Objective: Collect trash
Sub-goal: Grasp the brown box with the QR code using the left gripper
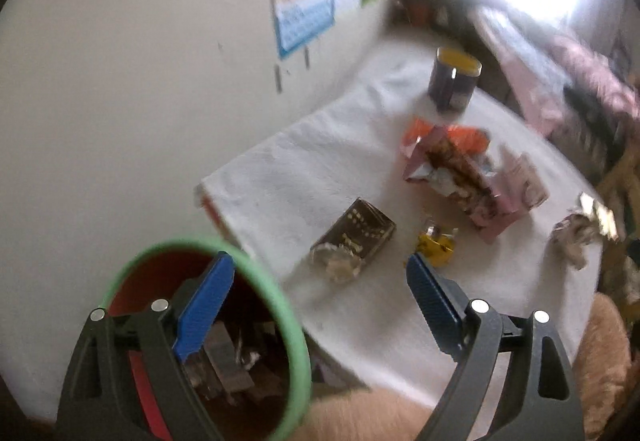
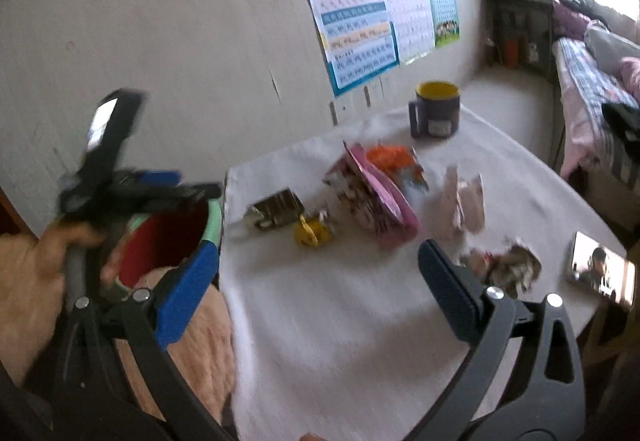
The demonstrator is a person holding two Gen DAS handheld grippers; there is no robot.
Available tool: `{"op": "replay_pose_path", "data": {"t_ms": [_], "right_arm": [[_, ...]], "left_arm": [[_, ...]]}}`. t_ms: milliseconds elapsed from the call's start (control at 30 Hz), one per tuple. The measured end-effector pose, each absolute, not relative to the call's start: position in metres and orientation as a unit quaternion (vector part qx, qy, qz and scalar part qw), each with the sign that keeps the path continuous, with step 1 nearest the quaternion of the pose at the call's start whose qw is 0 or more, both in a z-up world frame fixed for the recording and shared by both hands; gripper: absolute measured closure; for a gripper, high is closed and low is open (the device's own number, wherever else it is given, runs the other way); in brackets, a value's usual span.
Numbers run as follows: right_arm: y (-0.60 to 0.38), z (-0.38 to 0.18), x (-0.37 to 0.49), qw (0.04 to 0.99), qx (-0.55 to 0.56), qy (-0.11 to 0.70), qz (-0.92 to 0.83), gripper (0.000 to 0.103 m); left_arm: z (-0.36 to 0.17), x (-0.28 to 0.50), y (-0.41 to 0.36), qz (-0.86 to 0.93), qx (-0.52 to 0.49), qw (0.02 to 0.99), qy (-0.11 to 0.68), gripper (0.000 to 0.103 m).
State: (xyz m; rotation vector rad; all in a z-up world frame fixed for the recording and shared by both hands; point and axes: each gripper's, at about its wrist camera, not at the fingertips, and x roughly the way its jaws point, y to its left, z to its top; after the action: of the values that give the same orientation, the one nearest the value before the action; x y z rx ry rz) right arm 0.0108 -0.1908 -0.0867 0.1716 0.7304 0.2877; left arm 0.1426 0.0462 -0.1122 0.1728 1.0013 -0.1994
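Both your grippers gape wide and hold nothing: left gripper (image 1: 320, 277) beside the bin (image 1: 298, 341), right gripper (image 2: 320, 261) above the table (image 2: 340, 341). Several wrappers (image 2: 372, 197) lie there.

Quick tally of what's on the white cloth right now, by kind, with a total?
Wrappers and packets: 6 (brown, yellow, pink, orange, pale pink, crumpled silver)
Mugs: 1
Phones: 1
Total: 8

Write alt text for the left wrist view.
The open left tool hovers empty between a green-rimmed red bin holding wrappers and a white-clothed table. Scattered there: a brown packet, yellow wrapper, pink packaging and a mug.
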Motion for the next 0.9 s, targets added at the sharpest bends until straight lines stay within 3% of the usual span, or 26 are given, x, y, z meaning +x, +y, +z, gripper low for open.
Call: {"op": "replay_pose_path", "data": {"t_ms": [267,600,700,767,900], "right_arm": [[-0.217,-0.091,0.000,0.913,0.124,0.363,0.139,0.004],[-0.230,-0.111,0.003,0.892,0.156,0.395,0.157,0.004],[-0.228,-0.114,0.003,0.888,0.156,0.401,0.162,0.004],[-0.226,-0.118,0.005,0.883,0.156,0.411,0.165,0.004],[-0.223,-0.130,0.008,0.869,0.157,0.439,0.165,0.004]], "left_arm": [[-0.168,0.214,0.025,-0.104,0.114,0.809,0.567,0.027],[-0.208,0.214,-0.008,-0.139,0.138,0.747,0.635,0.027],[-0.205,0.209,-0.017,-0.145,0.160,0.749,0.627,0.044],[-0.200,0.204,-0.020,-0.147,0.161,0.752,0.621,0.066],[-0.189,0.195,-0.019,-0.138,0.155,0.766,0.608,0.078]]}}
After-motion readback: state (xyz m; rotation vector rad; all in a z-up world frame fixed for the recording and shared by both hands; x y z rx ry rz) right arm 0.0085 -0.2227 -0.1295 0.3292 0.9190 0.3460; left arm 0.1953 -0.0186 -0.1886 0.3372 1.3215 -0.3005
